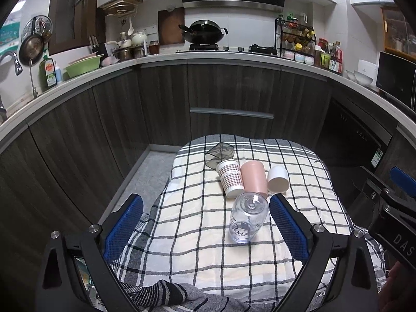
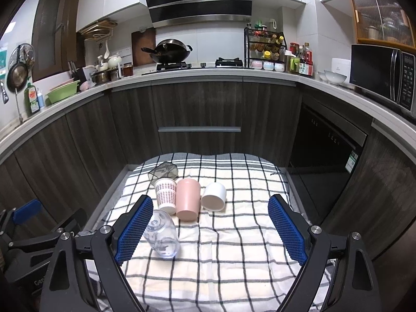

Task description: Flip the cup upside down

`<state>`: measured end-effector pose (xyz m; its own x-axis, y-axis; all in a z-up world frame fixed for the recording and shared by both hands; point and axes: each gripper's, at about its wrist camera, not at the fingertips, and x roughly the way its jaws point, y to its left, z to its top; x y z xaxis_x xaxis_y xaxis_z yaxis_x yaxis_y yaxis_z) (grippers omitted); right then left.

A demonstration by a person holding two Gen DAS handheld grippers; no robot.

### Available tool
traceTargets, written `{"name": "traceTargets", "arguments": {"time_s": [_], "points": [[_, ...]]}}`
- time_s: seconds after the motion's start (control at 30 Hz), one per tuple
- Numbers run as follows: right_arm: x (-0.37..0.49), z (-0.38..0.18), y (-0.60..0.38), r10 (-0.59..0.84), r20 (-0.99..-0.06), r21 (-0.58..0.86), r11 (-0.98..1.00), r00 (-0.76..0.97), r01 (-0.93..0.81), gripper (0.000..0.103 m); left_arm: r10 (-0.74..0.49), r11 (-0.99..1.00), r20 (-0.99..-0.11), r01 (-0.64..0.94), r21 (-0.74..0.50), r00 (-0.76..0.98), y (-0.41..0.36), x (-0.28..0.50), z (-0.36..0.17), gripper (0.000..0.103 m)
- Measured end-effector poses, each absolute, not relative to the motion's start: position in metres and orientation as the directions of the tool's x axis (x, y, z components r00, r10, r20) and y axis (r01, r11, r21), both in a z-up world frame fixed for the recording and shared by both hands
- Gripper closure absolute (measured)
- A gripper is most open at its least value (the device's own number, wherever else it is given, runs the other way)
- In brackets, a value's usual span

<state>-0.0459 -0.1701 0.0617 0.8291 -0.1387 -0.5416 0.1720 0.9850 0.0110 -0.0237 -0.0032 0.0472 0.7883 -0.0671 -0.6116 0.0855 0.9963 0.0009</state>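
Observation:
Several cups stand on a checked cloth (image 1: 208, 247). A clear glass cup (image 1: 248, 218) stands upside down nearest me, also in the right wrist view (image 2: 163, 235). Behind it in a row stand a red-dotted white cup (image 1: 231, 178), a pink cup (image 1: 254, 179) and a white cup (image 1: 277, 179), all upside down. A dark smoked glass (image 1: 219, 153) lies on its side at the back. My left gripper (image 1: 206, 223) is open and empty, the clear cup just inside its right finger. My right gripper (image 2: 210, 230) is open and empty, the clear cup beside its left finger.
The cloth (image 2: 234, 247) covers a small table in front of dark kitchen cabinets (image 1: 228, 104). A counter carries a wok (image 1: 204, 32), a spice rack (image 1: 296, 39) and a microwave (image 2: 382, 74). The other gripper shows at the right edge (image 1: 390, 208).

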Motion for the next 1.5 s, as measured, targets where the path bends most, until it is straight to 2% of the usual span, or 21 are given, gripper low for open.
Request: {"name": "traceTargets", "arguments": {"time_s": [1.5], "points": [[-0.045,0.0608,-0.1681,-0.132,-0.548,0.022,0.985,0.826,0.172,0.012,-0.06,0.997,-0.619,0.075,-0.002,0.783,-0.0022,-0.0215,0.0451,0.003]]}}
